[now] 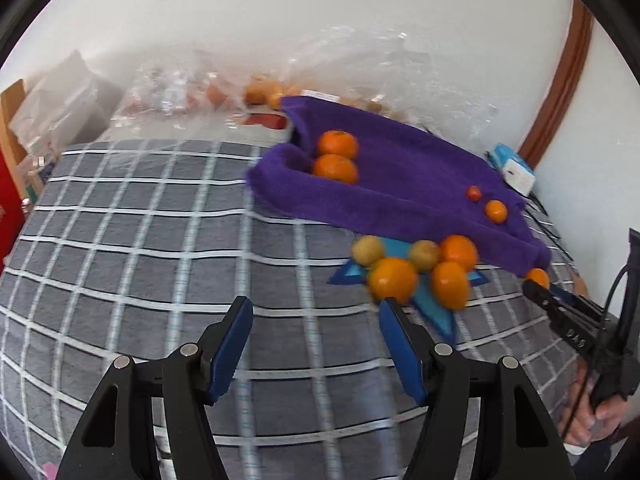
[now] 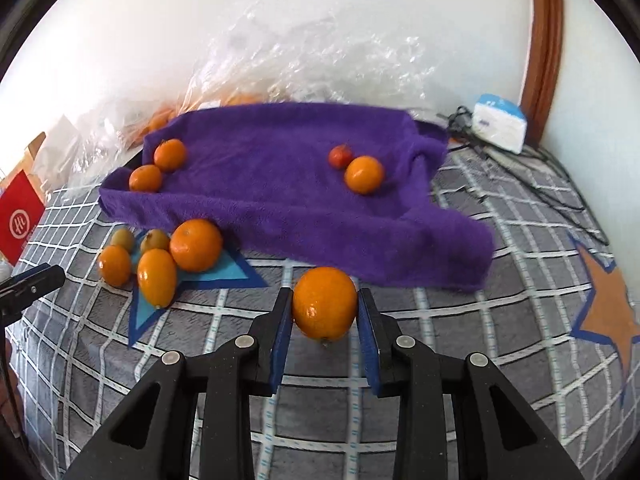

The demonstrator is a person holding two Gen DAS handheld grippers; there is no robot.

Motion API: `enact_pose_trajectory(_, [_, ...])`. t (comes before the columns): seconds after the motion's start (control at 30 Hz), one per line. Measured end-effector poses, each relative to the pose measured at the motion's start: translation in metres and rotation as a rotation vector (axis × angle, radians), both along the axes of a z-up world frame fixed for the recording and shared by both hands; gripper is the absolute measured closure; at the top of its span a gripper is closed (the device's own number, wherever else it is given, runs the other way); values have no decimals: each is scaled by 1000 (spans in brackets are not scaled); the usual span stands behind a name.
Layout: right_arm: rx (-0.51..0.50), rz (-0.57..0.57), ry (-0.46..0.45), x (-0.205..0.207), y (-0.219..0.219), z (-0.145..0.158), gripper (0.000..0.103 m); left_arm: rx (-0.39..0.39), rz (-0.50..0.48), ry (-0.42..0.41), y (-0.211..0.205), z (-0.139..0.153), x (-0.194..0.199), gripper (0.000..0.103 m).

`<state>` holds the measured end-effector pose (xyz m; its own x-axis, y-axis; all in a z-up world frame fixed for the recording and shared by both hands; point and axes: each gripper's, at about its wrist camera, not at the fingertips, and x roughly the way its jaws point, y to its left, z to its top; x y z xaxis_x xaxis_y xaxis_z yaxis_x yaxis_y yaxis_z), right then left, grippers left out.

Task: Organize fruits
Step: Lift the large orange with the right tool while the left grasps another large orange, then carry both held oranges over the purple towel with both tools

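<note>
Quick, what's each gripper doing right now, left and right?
Left gripper: open, holding nothing.
Right gripper: shut on an orange.

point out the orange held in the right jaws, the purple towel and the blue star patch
round orange fruit held in the right jaws (image 2: 324, 304): right wrist view, middle of its peel
purple fleece towel (image 2: 272, 184): right wrist view, bare centre
blue star-shaped patch (image 2: 228, 270): right wrist view, right arm

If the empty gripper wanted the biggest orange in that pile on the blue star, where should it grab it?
Grip the big orange across its round middle, coming from above: smaller fruits crowd its near side and the purple towel lies close behind, so only the top looks free. The left gripper stands open and empty.
</note>
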<state>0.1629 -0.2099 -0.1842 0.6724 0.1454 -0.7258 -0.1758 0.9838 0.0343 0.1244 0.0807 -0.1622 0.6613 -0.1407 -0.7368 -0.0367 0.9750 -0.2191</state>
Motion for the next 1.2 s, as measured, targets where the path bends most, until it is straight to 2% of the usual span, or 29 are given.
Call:
enact_pose_trajectory(0.2, [2,-30,1,-2,-18,-4,72,47,-54,-6,-41,0,18,40])
enact_pose_trajectory(0.3, [7,-62,-26,-2,-27,-7,72,59,-57,-4,-52,-3,27,40])
enact_pose_trajectory(0.4, [30,-83,-6,0,-34,-10,72,48,-57,22,-55,-10,35,40])
enact_pose_trajectory(0.43, [44,-84,-6,0,-36,-10,72,41,-60,22,-56,-12,37,42])
enact_pose_trajectory(0.5, [54,-86,5,2,-37,-12,72,51,-60,20,-57,-18,39,54])
enact_pose_trajectory(0.57, [53,-83,20,5,-36,-14,72,76,-47,-2,-55,-21,38,70])
enact_pose_trajectory(0.77, [67,-104,22,6,-41,-15,72,-68,-13,-34,-34,-22,26,70])
enact_pose_trajectory(1.2, [82,-120,5,2,-46,-14,72,-49,31,-150,-31,-7,12,70])
